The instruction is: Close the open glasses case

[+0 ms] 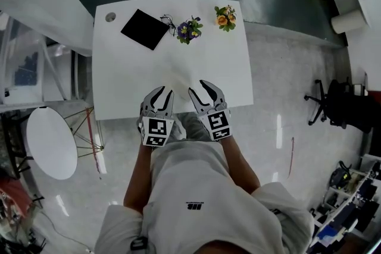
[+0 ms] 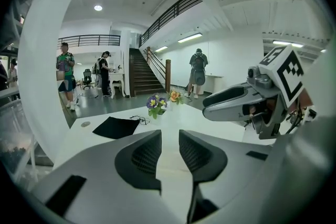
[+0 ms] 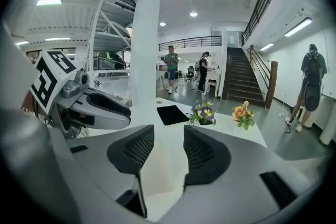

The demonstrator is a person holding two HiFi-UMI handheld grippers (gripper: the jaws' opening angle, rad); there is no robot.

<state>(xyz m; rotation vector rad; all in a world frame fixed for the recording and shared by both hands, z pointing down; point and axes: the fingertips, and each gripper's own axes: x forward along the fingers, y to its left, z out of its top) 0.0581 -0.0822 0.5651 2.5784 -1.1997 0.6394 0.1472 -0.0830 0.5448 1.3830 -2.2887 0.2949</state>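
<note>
White table (image 1: 119,86), one black case (image 1: 144,28), two posies (image 1: 189,30) (image 1: 225,16)

Open office hall: staircase (image 2: 140,73), mezzanine railing (image 3: 191,42), office chair (image 1: 333,103).

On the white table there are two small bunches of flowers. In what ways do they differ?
The purple bunch has violet and yellow blooms; the orange bunch has orange ones. The purple bunch stands right beside the glasses; the orange bunch stands apart, further right and nearer the far edge of the white table. Both are small, leafy and upright.
</note>
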